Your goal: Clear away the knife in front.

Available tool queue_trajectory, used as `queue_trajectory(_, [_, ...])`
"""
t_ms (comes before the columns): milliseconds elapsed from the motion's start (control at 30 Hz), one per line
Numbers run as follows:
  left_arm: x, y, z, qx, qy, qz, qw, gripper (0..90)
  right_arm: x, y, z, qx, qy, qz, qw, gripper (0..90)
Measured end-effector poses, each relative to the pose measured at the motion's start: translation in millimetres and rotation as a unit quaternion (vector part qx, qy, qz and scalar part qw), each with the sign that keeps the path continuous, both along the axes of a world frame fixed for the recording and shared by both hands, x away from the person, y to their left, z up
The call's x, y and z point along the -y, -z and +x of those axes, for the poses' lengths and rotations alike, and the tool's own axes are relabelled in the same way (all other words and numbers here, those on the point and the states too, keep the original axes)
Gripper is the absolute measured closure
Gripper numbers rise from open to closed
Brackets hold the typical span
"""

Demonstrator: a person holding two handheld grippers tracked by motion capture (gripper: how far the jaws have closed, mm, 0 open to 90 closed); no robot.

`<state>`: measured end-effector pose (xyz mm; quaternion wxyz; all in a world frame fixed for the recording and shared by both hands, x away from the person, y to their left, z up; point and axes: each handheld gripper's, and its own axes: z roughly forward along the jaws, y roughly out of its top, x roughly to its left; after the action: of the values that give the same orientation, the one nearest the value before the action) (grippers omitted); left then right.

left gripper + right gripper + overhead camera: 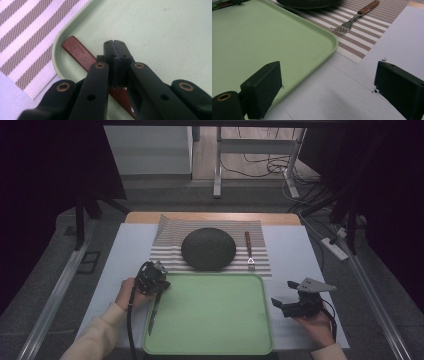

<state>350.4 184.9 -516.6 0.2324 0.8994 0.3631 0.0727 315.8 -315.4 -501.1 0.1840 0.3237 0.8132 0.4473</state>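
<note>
My left gripper (160, 288) hovers at the far left corner of a pale green tray (215, 315), shut on a knife (154, 312). In the left gripper view its jaws (114, 43) are pressed together across the knife's red-brown wooden handle (77, 51), which lies slanted just inside the tray's rim (56, 47). The blade runs back toward the person along the tray's left side. My right gripper (284, 295) rests low over the white table cover to the right of the tray. Its jaws (329, 82) stand wide open with nothing between them.
A dark round plate (208, 248) sits on a striped placemat (170, 232) behind the tray. A fork (248, 251) with a wooden handle lies on the mat to the plate's right, also in the right gripper view (357, 16). Bare white cover (352, 95) lies under the right gripper.
</note>
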Motion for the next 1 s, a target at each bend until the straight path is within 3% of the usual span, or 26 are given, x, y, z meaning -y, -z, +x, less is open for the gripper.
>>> queue_trajectory(133, [-1.4, 0.3, -4.1, 0.011, -0.008, -0.01, 0.9999, 88.8, -1.7, 0.5, 2.9, 0.0, -0.006, 0.003, 1.0, 7.7])
queue_trajectory(300, [-9.0, -8.9, -16.0, 0.039, -0.021, -0.053, 0.9976, 88.8, -3.8, -1.2, 3.6, 0.005, -0.011, 0.004, 0.9999, 7.7])
queue_trajectory(367, [-15.9, -14.2, -26.4, 0.062, -0.031, -0.076, 0.9947, 88.8, -4.2, -1.7, 3.5, 0.006, -0.013, 0.006, 0.9999, 7.7])
queue_trajectory(400, [-22.6, -16.2, -35.2, 0.079, -0.048, -0.104, 0.9902, 88.8, -4.3, -2.0, 2.8, 0.007, -0.014, 0.007, 0.9999, 7.7])
queue_trajectory(467, [-29.7, -17.0, -44.0, 0.097, -0.065, -0.122, 0.9855, 88.7, -3.8, -2.9, 1.8, 0.01, -0.013, 0.007, 0.9998, 7.6])
queue_trajectory(500, [-29.7, -17.0, -44.0, 0.097, -0.065, -0.122, 0.9855, 86.7, -3.8, -2.9, 1.8, 0.01, -0.013, 0.007, 0.9998, 7.6])
queue_trajectory(533, [-36.9, -16.4, -50.9, 0.108, -0.08, -0.15, 0.9796, 81.1, -3.1, -3.8, 1.2, 0.012, -0.013, 0.014, 0.9998, 7.7])
queue_trajectory(567, [-36.9, -16.4, -50.9, 0.108, -0.08, -0.15, 0.9796, 74.2, -3.1, -3.8, 1.2, 0.012, -0.013, 0.014, 0.9998, 7.7])
queue_trajectory(600, [-40.2, -15.8, -54.5, 0.11, -0.09, -0.157, 0.9773, 66.3, -3.1, -3.7, 1.6, 0.012, -0.015, 0.017, 0.9997, 7.7])
queue_trajectory(633, [-42.0, -15.3, -56.6, 0.109, -0.097, -0.161, 0.9761, 66.3, -3.1, -3.7, 1.6, 0.012, -0.015, 0.017, 0.9997, 7.7])
queue_trajectory(667, [-44.9, -14.2, -60.0, 0.109, -0.105, -0.168, 0.9742, 51.6, -3.5, -3.4, 2.5, 0.011, -0.018, 0.015, 0.9997, 7.7])
queue_trajectory(700, [-46.7, -13.5, -62.9, 0.109, -0.115, -0.168, 0.9731, 51.6, -3.5, -3.4, 2.5, 0.011, -0.018, 0.015, 0.9997, 7.7])
queue_trajectory(733, [-48.4, -12.9, -65.9, 0.111, -0.123, -0.166, 0.9721, 41.0, -4.2, -2.9, 3.2, 0.011, -0.019, 0.016, 0.9996, 7.7])
queue_trajectory(767, [-51.9, -12.7, -71.3, 0.113, -0.13, -0.169, 0.9705, 39.8, -4.1, -2.9, 3.5, 0.011, -0.02, 0.016, 0.9996, 7.7])
queue_trajectory(833, [-53.5, -12.7, -74.2, 0.115, -0.134, -0.169, 0.9696, 34.8, -4.1, -2.6, 3.9, 0.011, -0.021, 0.017, 0.9996, 7.7])
queue_trajectory(867, [-55.9, -12.7, -79.8, 0.116, -0.143, -0.173, 0.9676, 33.1, -3.7, -2.6, 4.4, 0.012, -0.022, 0.017, 0.9995, 7.7])
queue_trajectory(1000, [-57.6, -13.2, -85.3, 0.119, -0.143, -0.169, 0.9678, 30.3, -3.2, -3.0, 4.2, 0.015, -0.023, 0.021, 0.9994, 7.7])
